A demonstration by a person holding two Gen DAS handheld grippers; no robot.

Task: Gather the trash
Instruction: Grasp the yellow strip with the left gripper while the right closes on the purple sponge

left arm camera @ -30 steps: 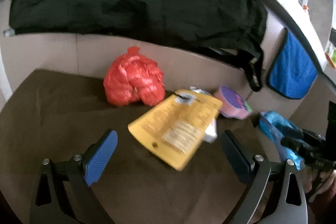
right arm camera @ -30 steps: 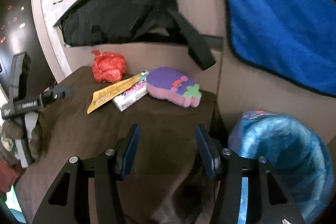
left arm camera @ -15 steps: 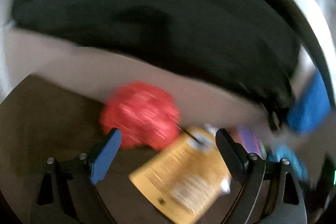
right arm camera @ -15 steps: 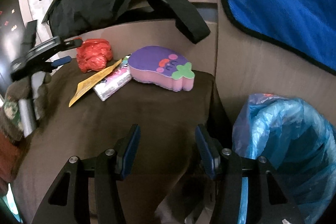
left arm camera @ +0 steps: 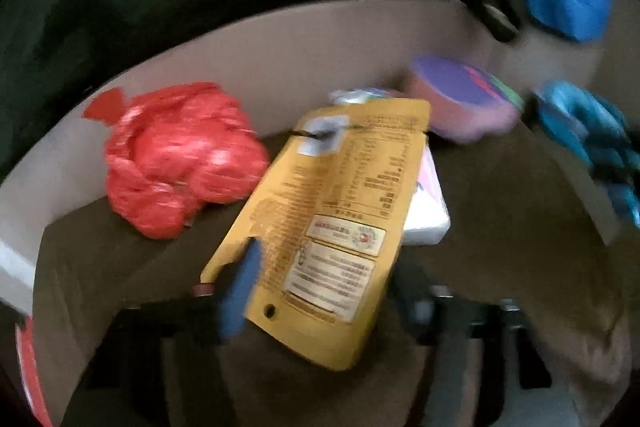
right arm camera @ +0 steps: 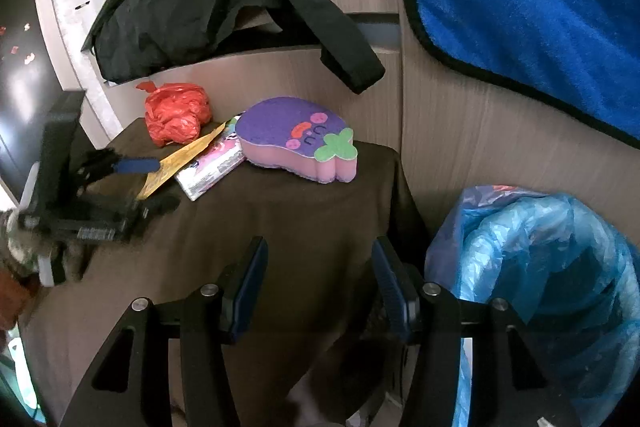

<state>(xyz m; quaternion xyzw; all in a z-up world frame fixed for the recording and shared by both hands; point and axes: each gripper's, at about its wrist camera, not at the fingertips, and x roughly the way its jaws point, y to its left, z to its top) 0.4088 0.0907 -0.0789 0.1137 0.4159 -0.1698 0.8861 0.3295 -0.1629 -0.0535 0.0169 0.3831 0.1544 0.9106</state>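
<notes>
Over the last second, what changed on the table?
The left gripper came in over the yellow pouch; its jaws have just been closing, one above and one below the pouch's near edge, grip not yet clear. The right gripper stays open and empty. Red bag, purple sponge and blue-lined bin unmoved.

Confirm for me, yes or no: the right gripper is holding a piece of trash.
No. In the right wrist view the right gripper has nothing between its fingers; only the brown tabletop shows in the gap.

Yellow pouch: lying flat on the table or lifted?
Partly lifted. The yellow pouch slopes up from the table, its far end resting on the pink packet, its near edge between the left tool's fingers.
</notes>
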